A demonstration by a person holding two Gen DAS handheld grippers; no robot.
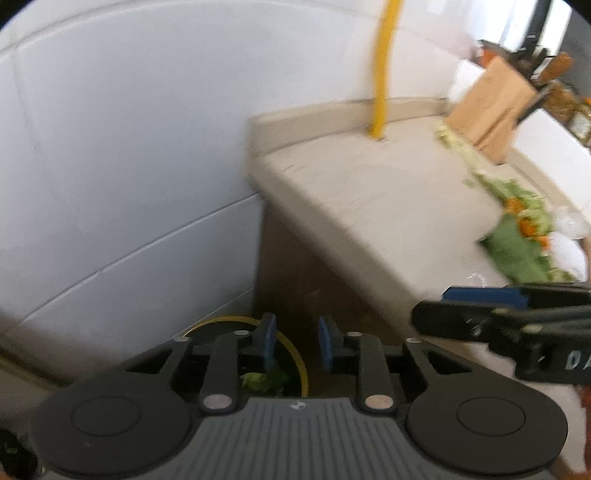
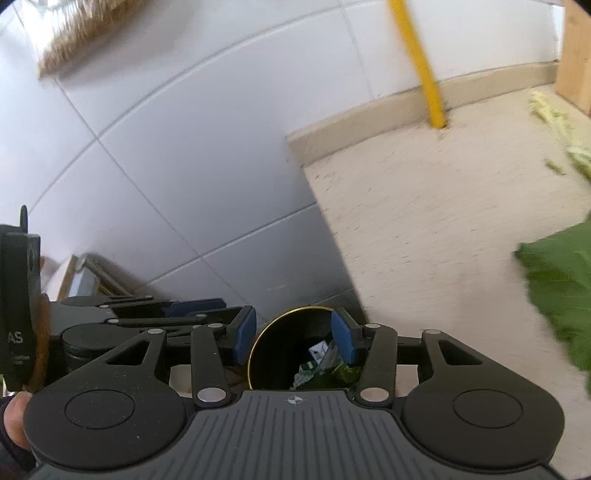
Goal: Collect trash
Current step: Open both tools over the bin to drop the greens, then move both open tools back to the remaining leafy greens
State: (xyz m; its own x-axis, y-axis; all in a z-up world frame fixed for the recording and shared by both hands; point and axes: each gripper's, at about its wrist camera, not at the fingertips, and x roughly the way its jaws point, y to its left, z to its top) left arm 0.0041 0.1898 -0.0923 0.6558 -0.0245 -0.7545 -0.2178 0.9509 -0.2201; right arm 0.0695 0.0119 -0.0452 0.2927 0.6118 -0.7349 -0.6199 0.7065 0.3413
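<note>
My left gripper [image 1: 297, 345] is open, its blue pads apart with nothing between them. Below it stands a black bin with a yellow rim [image 1: 301, 360] holding green scraps [image 1: 262, 382]. My right gripper [image 2: 293, 339] is open and empty too, right above the same bin [image 2: 253, 350], where wrappers and leaves [image 2: 321, 365] lie. The two grippers hang side by side; the right one [image 1: 436, 306] shows at the edge of the left wrist view. On the beige counter [image 1: 369, 192] lie a green leaf [image 2: 561, 288], orange bits [image 1: 524, 221] and pale peelings [image 2: 554, 118].
A yellow pole [image 1: 382, 74] rises from the counter's back edge. A wooden knife block [image 1: 491, 107] stands at the far right. White tiled wall [image 2: 184, 166] fills the left. A straw broom head [image 2: 74, 33] hangs at the upper left. A thumb [image 2: 16, 417] shows at the lower left.
</note>
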